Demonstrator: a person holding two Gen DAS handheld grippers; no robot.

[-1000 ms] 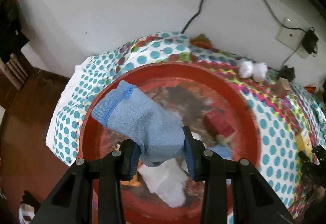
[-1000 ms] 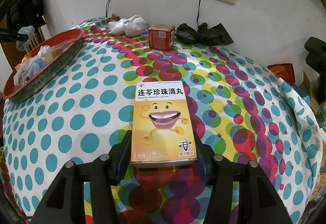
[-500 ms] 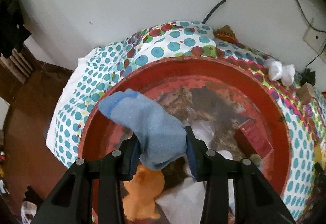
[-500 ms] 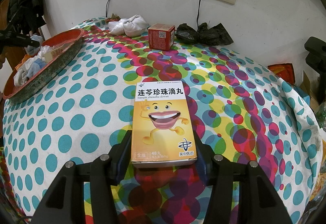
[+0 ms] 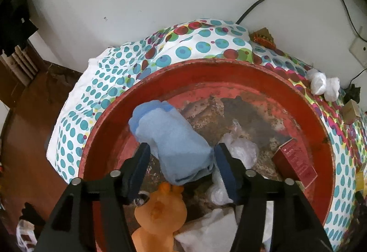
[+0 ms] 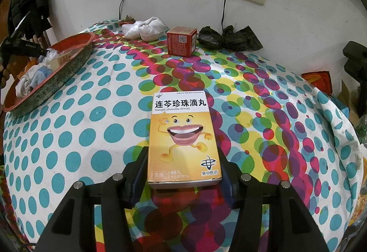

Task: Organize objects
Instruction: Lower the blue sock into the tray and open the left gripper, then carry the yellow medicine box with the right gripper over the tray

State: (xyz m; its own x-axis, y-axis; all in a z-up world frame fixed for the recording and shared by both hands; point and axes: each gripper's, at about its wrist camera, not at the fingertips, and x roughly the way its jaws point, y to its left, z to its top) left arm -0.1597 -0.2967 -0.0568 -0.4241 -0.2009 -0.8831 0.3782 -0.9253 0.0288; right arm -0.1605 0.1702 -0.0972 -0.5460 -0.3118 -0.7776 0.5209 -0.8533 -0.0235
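Left tongs (image 5: pixel 181 160) sit over the red basin (image 5: pixel 252 73), jaws opening; blue sock (image 5: pixel 174 144) lies between them, gap visible on the left pad, right pad just at the sock's edge, so not gripped. Sock lies tilted inside the basin, cuff end toward the far-left rim, toe end over an orange plush toy (image 5: pixel 158 213). Also in the basin: crumpled white plastic bags (image 5: pixel 240 151), a dark red carton (image 5: pixel 296 162) near the right wall, white cloth at the bottom edge. Basin floor looks worn and stained. Right tongs (image 6: pixel 183 160) are clamped on a yellow medicine box (image 6: pixel 183 137), pads pressed on both long sides, box face up with a cartoon mouth printed on it, held above the polka-dot tablecloth (image 6: pixel 80 137) on the counter. From the right wrist view the basin sits at the counter's left edge, well apart from the box. Far side near the wall: white bundle (image 6: pixel 144 28), small red cube box (image 6: pixel 181 41), black plastic bags (image 6: pixel 229 37).
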